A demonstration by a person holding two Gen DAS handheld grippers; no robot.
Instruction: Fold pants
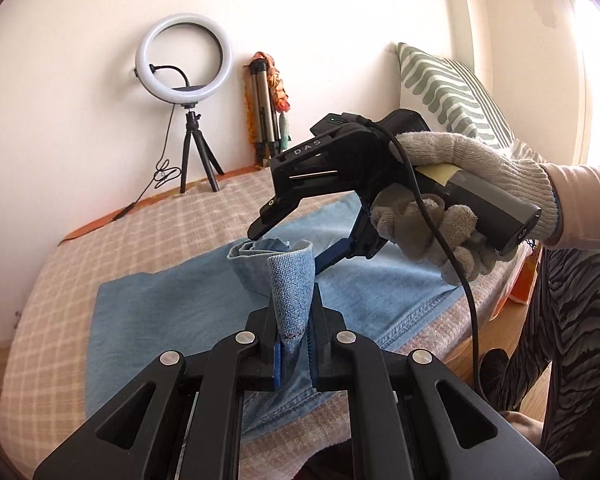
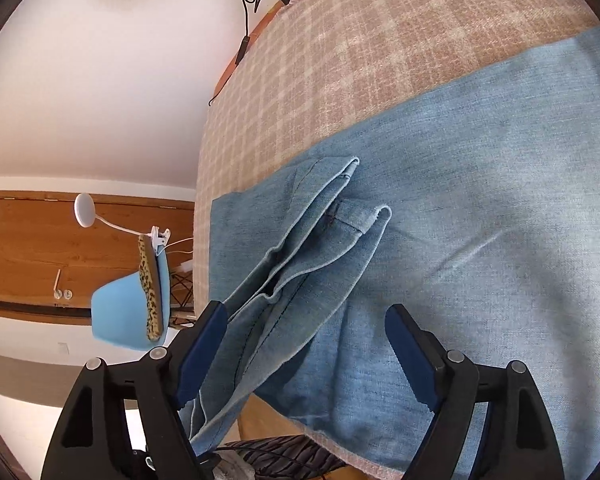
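Observation:
Light blue denim pants lie spread on a checked cloth that covers the table. My left gripper is shut on a lifted fold of the pants, which stands up between its fingers with a rolled top. A gloved hand holds my right gripper just above and behind that fold. In the right wrist view the right gripper is wide open. The raised fold of the pants runs between its blue pads, close to the left pad, and neither pad presses on it.
A ring light on a small tripod, a folded tripod and a trailing cable stand at the far edge. A striped cushion leans at the right. A person's patterned leg is at the right, and a blue chair stands beyond the table.

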